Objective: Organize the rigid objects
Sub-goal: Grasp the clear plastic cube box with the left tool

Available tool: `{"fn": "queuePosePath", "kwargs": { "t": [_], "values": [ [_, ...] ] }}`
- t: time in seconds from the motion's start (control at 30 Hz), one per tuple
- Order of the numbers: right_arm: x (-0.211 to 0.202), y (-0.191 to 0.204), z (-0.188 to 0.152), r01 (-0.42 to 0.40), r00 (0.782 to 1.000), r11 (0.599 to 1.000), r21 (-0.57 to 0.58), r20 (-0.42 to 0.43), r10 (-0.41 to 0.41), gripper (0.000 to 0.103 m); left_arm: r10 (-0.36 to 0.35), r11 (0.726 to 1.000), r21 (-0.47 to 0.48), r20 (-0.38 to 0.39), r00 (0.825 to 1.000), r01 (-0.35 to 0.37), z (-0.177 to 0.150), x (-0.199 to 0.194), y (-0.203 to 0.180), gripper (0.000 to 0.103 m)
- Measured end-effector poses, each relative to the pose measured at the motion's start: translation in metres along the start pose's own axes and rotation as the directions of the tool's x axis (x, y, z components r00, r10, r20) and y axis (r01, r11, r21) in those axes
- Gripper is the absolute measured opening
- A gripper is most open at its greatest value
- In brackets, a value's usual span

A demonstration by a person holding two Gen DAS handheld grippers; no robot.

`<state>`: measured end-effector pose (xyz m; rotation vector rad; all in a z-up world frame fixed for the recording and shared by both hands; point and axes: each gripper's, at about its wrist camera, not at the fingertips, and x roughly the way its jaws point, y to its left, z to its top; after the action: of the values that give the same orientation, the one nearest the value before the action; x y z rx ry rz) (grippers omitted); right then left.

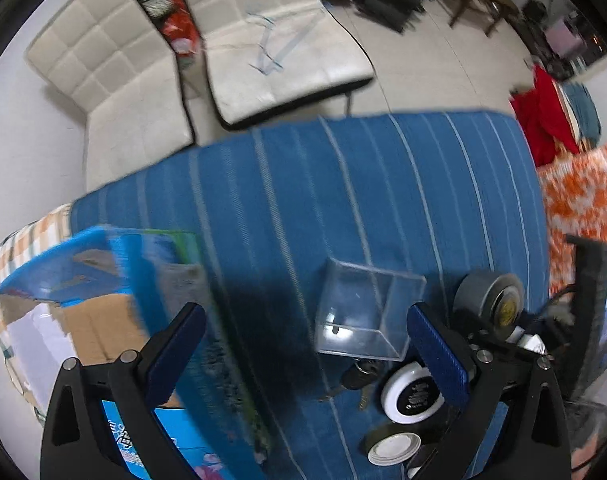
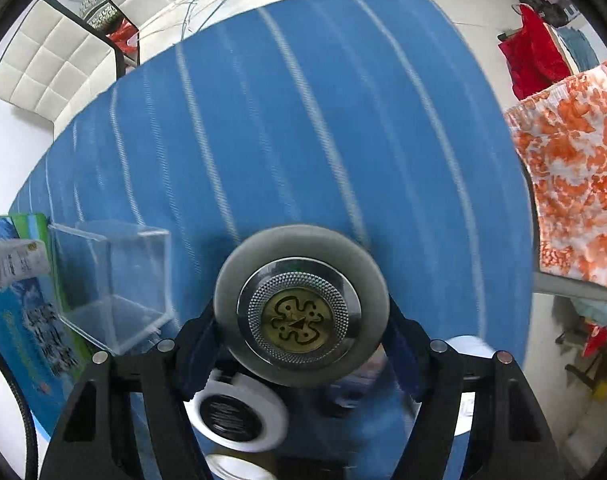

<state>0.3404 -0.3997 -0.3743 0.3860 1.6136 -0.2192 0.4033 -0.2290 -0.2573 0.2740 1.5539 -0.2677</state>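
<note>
My right gripper [image 2: 301, 316] is shut on a grey round object with a chrome and brass centre [image 2: 299, 312] and holds it above the blue striped cloth [image 2: 263, 120]. The same round object shows in the left wrist view [image 1: 489, 296] with the right gripper under it. My left gripper [image 1: 307, 344] is open and empty over the cloth [image 1: 343, 184]. A clear plastic box [image 1: 363, 312] sits just ahead of its right finger; it also shows in the right wrist view [image 2: 115, 276]. A white-rimmed black disc [image 1: 413, 394] [image 2: 235, 412], a key lock [image 1: 357, 374] and a small white-topped jar [image 1: 391, 446] lie near it.
A blue tray [image 1: 63, 268] over cardboard and a blue printed booklet [image 2: 27, 320] lie at the left of the cloth. White padded chairs [image 1: 263, 48] stand beyond the table's far edge. Orange patterned fabric [image 2: 575, 184] and red cloth [image 2: 535, 56] hang at the right.
</note>
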Motion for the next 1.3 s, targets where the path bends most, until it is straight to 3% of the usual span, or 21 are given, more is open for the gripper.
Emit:
{"fn": "queuePosePath", "kwargs": {
  "t": [0.17, 0.33, 0.43, 0.67, 0.97, 1.03, 1.07, 1.13, 1.3],
  "values": [
    [-0.007, -0.02, -0.009, -0.019, 1.0, 1.0, -0.025, -0.01, 0.019, 0.075, 0.032, 0.996, 0.081, -0.072, 0.997, -0.026, 0.003, 0.036, -0.026, 0.103],
    [-0.004, -0.028, -0.007, -0.07, 0.997, 0.997, 0.018, -0.006, 0.071, 0.077, -0.051, 0.997, 0.057, -0.113, 0.992, 0.057, 0.013, 0.048, -0.031, 0.103],
    [-0.004, -0.03, -0.006, -0.07, 0.998, 0.997, 0.012, 0.001, 0.07, 0.077, -0.043, 0.996, 0.068, -0.135, 0.99, 0.053, 0.017, 0.053, -0.032, 0.103],
    [-0.012, -0.033, -0.003, -0.101, 0.995, 0.995, 0.021, -0.007, 0.101, 0.077, -0.155, 0.987, 0.019, -0.105, 0.982, 0.158, 0.023, 0.046, -0.023, 0.103],
    [-0.007, -0.026, 0.002, -0.087, 0.996, 0.996, -0.003, -0.008, 0.087, 0.077, -0.065, 0.996, 0.053, -0.15, 0.987, 0.074, 0.018, 0.08, -0.025, 0.103],
    [-0.005, -0.025, 0.004, -0.077, 0.997, 0.997, 0.001, -0.004, 0.077, 0.078, -0.076, 0.995, 0.046, -0.136, 0.988, 0.083, 0.018, 0.086, -0.024, 0.095],
    [-0.003, -0.023, 0.005, -0.069, 0.998, 0.998, 0.002, -0.002, 0.069, 0.078, -0.08, 0.995, 0.041, -0.133, 0.988, 0.086, 0.018, 0.087, -0.023, 0.079],
    [-0.001, -0.02, 0.007, -0.054, 0.999, 0.999, 0.004, 0.002, 0.054, 0.078, -0.113, 0.993, 0.03, -0.135, 0.984, 0.118, 0.016, 0.091, -0.021, 0.066],
    [0.011, -0.016, 0.011, -0.035, 0.999, 0.999, 0.02, -0.015, 0.035, 0.078, -0.1, 0.995, 0.009, -0.099, 0.99, 0.101, 0.013, 0.089, -0.019, 0.065]
  ]
}}
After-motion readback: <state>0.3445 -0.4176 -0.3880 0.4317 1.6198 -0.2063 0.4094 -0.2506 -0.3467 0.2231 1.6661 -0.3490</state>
